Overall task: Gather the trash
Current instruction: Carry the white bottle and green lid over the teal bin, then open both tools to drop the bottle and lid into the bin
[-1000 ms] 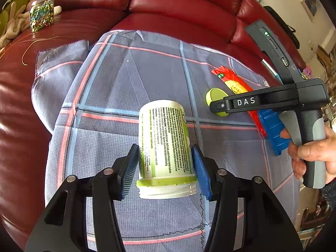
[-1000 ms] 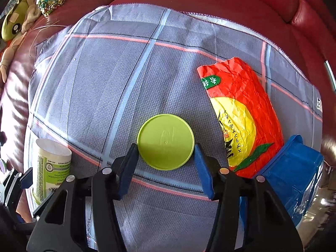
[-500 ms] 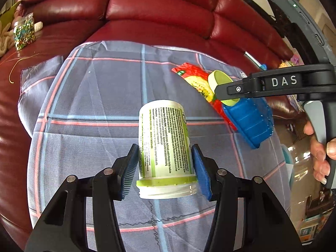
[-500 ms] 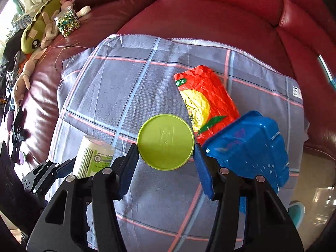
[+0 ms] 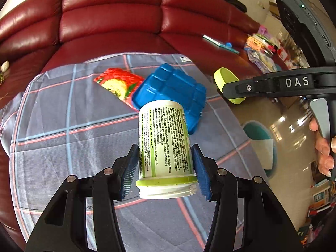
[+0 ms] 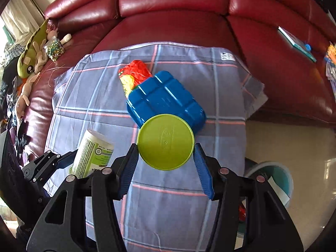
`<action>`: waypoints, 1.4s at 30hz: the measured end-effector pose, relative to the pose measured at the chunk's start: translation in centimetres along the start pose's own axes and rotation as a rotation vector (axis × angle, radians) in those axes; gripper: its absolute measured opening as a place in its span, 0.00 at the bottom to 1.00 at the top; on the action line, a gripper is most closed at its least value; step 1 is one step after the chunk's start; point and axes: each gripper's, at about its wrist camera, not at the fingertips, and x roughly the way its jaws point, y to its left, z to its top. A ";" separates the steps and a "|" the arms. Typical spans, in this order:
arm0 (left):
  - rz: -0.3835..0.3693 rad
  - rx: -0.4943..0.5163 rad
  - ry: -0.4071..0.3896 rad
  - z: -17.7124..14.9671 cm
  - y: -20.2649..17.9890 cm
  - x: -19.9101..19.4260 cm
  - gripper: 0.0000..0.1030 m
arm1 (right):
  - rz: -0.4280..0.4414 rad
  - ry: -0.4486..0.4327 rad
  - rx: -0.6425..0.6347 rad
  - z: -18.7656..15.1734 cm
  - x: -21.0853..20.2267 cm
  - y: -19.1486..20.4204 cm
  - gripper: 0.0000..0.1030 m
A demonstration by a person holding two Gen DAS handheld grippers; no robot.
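Note:
My left gripper (image 5: 164,168) is shut on a white open bottle with a green label (image 5: 164,145) and holds it above the checked cloth (image 5: 63,147). My right gripper (image 6: 166,162) is shut on a round lime-green lid (image 6: 166,141), also lifted; the lid shows in the left wrist view (image 5: 225,79) near the cloth's right edge. The bottle shows in the right wrist view (image 6: 92,153) at lower left. A blue plastic tray (image 6: 166,98) lies upside down on the cloth, partly over a red and yellow snack wrapper (image 6: 134,74).
The cloth covers the seat of a red leather sofa (image 6: 168,10). A teal bin (image 6: 279,180) stands on the floor at the right, also seen in the left wrist view (image 5: 260,138). Soft toys and a jar (image 6: 52,48) lie on the sofa's left.
Both grippers have risen and swung right with the bottle and the lid, off the cloth. The blue tray and the teal bin have come into view.

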 end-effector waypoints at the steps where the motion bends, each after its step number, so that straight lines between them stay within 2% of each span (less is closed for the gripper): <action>1: -0.006 0.016 0.002 0.0 -1.1 0.1 0.51 | -0.002 -0.006 0.011 -0.6 -0.5 -0.9 0.50; 11: -0.071 0.176 0.048 -0.1 -11.7 1.8 0.51 | -0.015 -0.070 0.175 -8.6 -5.4 -12.1 0.50; 22: -0.146 0.324 0.127 -0.2 -22.8 6.9 0.51 | -0.058 -0.065 0.355 -16.4 -6.7 -23.0 0.50; 31: -0.189 0.410 0.209 -0.9 -28.8 12.3 0.51 | -0.049 -0.056 0.428 -18.5 -6.1 -27.2 0.50; 42: -0.224 0.436 0.317 -2.1 -31.4 18.0 0.52 | -0.044 -0.022 0.472 -18.3 -4.0 -29.8 0.50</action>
